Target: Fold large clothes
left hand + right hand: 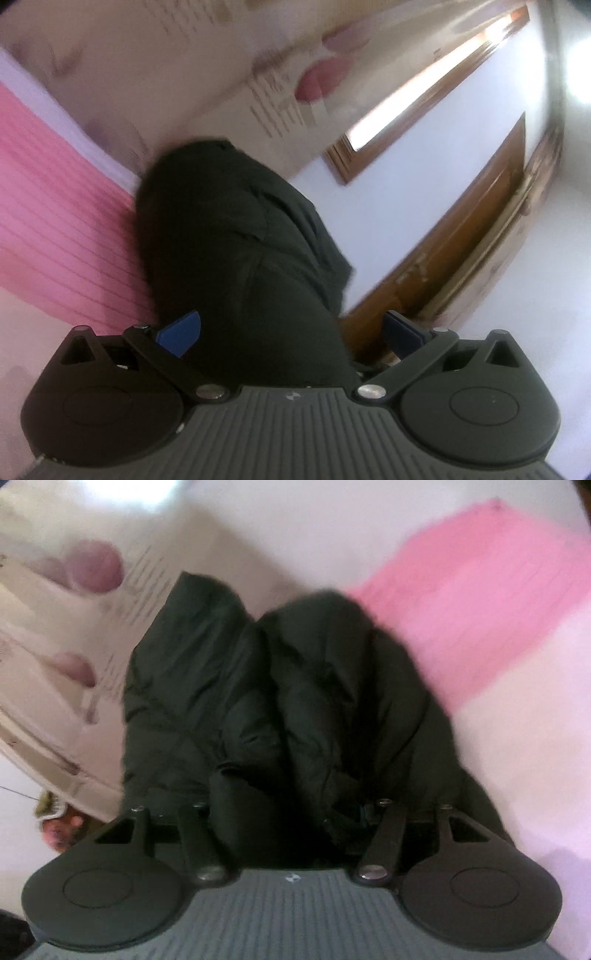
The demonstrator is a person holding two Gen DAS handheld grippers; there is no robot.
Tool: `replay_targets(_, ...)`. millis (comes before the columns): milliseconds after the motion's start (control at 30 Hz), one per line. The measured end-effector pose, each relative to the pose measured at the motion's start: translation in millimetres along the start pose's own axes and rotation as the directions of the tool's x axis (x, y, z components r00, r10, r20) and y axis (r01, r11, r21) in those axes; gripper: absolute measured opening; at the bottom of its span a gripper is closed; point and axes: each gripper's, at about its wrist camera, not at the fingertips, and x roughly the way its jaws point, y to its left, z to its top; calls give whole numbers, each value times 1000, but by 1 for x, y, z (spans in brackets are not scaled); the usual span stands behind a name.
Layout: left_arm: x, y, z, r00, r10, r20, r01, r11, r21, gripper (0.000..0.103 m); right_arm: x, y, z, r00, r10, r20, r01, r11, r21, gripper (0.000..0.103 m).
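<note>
Pink striped bedding carries the job: near the lens, the left gripper stands open, its blue pads either side of the black jacket. The right gripper is buried in jacket folds; whether it pinches cloth cannot be told. Best to seat fabric deep before lifting. Only the left view shows the wooden window frame beyond.

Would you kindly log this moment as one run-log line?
stage: folding | item: dark padded jacket bunched on bed | left tongs: open, jacket between blue pads | right tongs: tips hidden in jacket | both views blurred
</note>
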Motion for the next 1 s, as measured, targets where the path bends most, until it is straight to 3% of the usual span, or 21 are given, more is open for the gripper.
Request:
replay_targets(100,-50,5,16,995,83,50,-85,995,46,103,13,22,-46,997,73,-7,-72,995,75,57)
replay_targets(200,-93,2,31,979,163,121,-173,982,74,103,31,47,-85,987,157,-39,-152,983,105,57)
replay_targets(333,-110,-16,45,977,154,150,-173,977,124,103,30,64,-91,988,156,15,-156,985,66,54)
replay_targets(400,-102,-26,47,982,137,130,-158,973,168,103,14,78,-84,990,132,56,-131,991,-15,40)
replay_targets(567,-54,-41,38,997,72,38,-77,983,168,103,-21,99,-56,990,56,132,-32,984,-174,22)
replay_targets(667,-21,-45,27,998,56,6,-56,977,205,103,-23,86,-50,992,2,128,21,984,-179,21)
replay_targets(767,-2,-35,14,999,22,-29,-17,988,153,103,-26,71,-50,992,75,98,-65,993,-101,24)
replay_targets(833,0,-32,7,1000,-6,-20,9,990,143,103,-29,66,-50,991,82,103,-76,995,-58,53)
replay_targets(867,1,-31,5,1000,-20,-18,23,990,137,103,-29,65,-50,991,88,100,-84,996,-41,93)
replay_targets(900,1,-29,2,1000,-25,-16,27,989,143,103,-28,66,-52,990,99,102,-96,995,-35,103)
replay_targets(1000,2,-25,-1,999,-34,-23,37,988,150,103,-23,80,-47,989,120,81,-114,991,-73,103)
